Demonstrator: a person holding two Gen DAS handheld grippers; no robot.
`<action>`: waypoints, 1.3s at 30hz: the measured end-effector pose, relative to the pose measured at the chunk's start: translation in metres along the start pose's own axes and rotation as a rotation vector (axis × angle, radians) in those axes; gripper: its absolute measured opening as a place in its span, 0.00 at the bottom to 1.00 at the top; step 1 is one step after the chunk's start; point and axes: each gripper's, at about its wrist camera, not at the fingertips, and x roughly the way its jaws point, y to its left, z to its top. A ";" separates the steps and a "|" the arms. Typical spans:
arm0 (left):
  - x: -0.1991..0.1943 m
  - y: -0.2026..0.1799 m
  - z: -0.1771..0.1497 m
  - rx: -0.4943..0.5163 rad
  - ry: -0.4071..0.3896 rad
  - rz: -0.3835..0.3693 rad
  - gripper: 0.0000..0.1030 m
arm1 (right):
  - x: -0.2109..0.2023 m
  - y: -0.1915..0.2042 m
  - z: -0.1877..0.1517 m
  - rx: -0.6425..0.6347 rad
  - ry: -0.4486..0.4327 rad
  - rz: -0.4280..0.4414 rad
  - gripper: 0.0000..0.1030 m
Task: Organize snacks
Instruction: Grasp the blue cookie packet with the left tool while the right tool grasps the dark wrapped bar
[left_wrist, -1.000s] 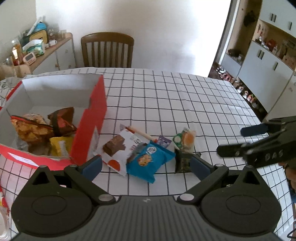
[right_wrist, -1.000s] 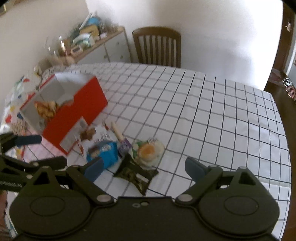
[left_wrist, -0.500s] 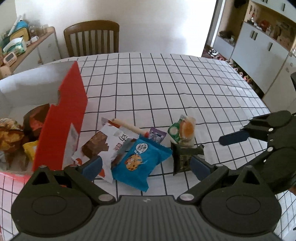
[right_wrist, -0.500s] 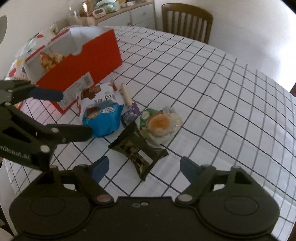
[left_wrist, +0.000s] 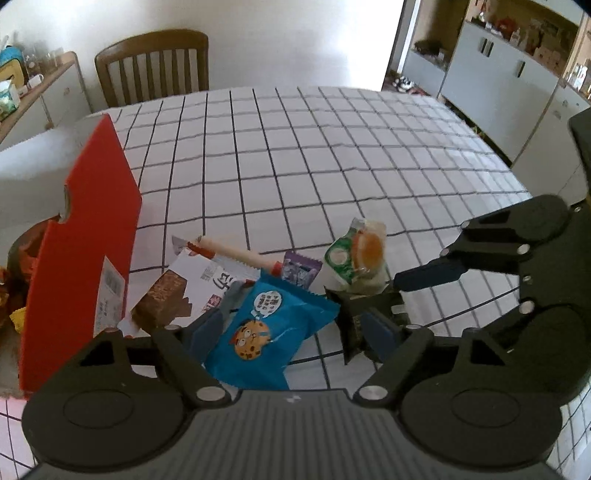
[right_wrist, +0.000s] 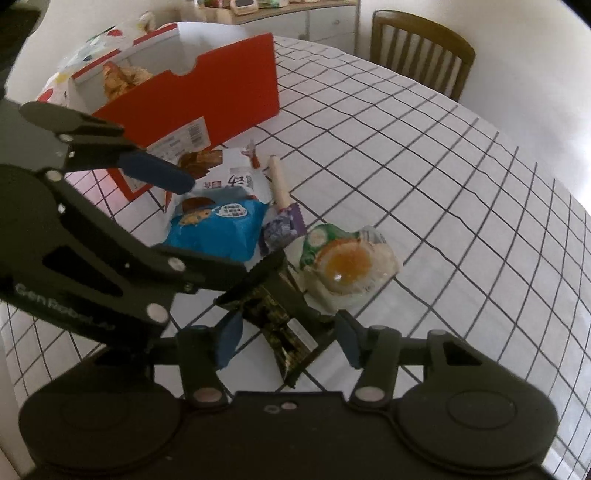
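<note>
Loose snacks lie on the checked tablecloth beside a red box (left_wrist: 81, 251) that holds several packets. My left gripper (left_wrist: 295, 325) is open and straddles a blue cookie packet (left_wrist: 266, 332). My right gripper (right_wrist: 288, 339) is open around a dark green packet (right_wrist: 280, 321), which also shows in the left wrist view (left_wrist: 354, 314). A clear-wrapped pastry with an orange centre (right_wrist: 347, 266) lies just beyond it. A white chocolate-bar wrapper (left_wrist: 192, 288), a stick snack (left_wrist: 236, 254) and a small purple packet (left_wrist: 299, 269) lie behind the blue one.
The red box (right_wrist: 192, 103) stands at the table's left. A wooden chair (left_wrist: 151, 62) stands at the far edge. A sideboard with clutter (left_wrist: 22, 96) is at the back left, and grey cabinets (left_wrist: 517, 85) at the right.
Both grippers have moved down and closer to the snacks. The left one now straddles the blue packet and the right one straddles the dark green packet.
</note>
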 end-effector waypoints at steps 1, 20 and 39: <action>0.003 0.001 0.000 -0.001 0.011 -0.004 0.80 | 0.002 0.000 0.001 -0.007 -0.004 0.003 0.53; 0.014 0.031 0.007 -0.149 0.091 -0.089 0.76 | -0.003 0.010 0.001 -0.114 -0.064 0.054 0.58; 0.031 0.010 -0.003 -0.101 0.167 -0.094 0.73 | -0.009 0.003 -0.034 -0.062 -0.027 0.011 0.32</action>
